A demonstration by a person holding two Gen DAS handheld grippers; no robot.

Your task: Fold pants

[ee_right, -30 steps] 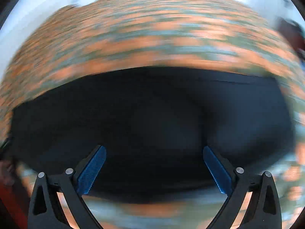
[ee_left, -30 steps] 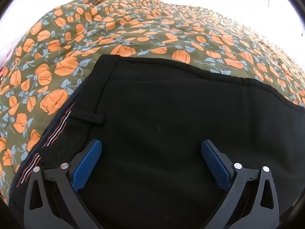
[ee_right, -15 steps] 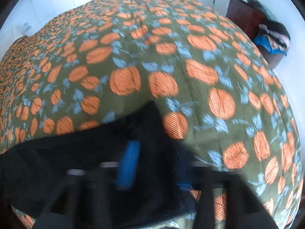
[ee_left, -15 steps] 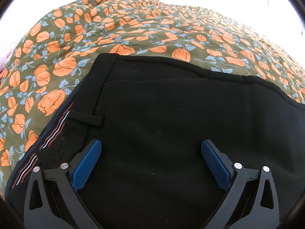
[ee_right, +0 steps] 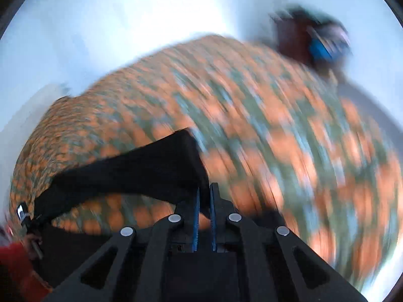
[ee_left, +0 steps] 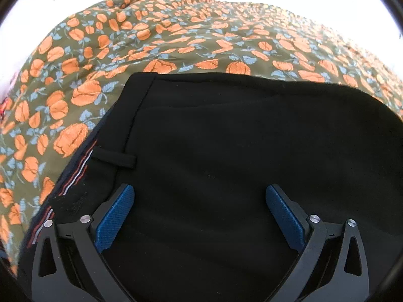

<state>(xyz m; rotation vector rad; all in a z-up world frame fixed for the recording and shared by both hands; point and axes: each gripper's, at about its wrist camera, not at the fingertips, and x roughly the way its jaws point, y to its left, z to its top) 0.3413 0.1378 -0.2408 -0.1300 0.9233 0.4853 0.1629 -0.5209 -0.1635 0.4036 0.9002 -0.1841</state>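
Two grippers: our left gripper (ee_left: pixel 199 216) hovers wide open, empty, over the pants (ee_left: pixel 239 151) near the waistband (ee_left: pixel 110 161). Our right gripper (ee_right: pixel 203 196), jaws nearly together yet easing apart, pinches the pants' hem (ee_right: pixel 186 166); we judge the fabric soft, light and limp, best held at edges.

Pants (ee_left: pixel 239 151) lie on the bedspread (ee_left: pixel 176 37), filling the left wrist view from 3 through 6 to 9 o'clock, waistband edge (ee_left: pixel 75 173) at 9. Bedspread runs beyond toward 12. In the right wrist view a pants end (ee_right: pixel 156 166) stretches toward 9 o'clock from the right gripper (ee_right: pixel 204 196), above the bedspread; furniture (ee_right: pixel 309 40) at 1 o'clock.
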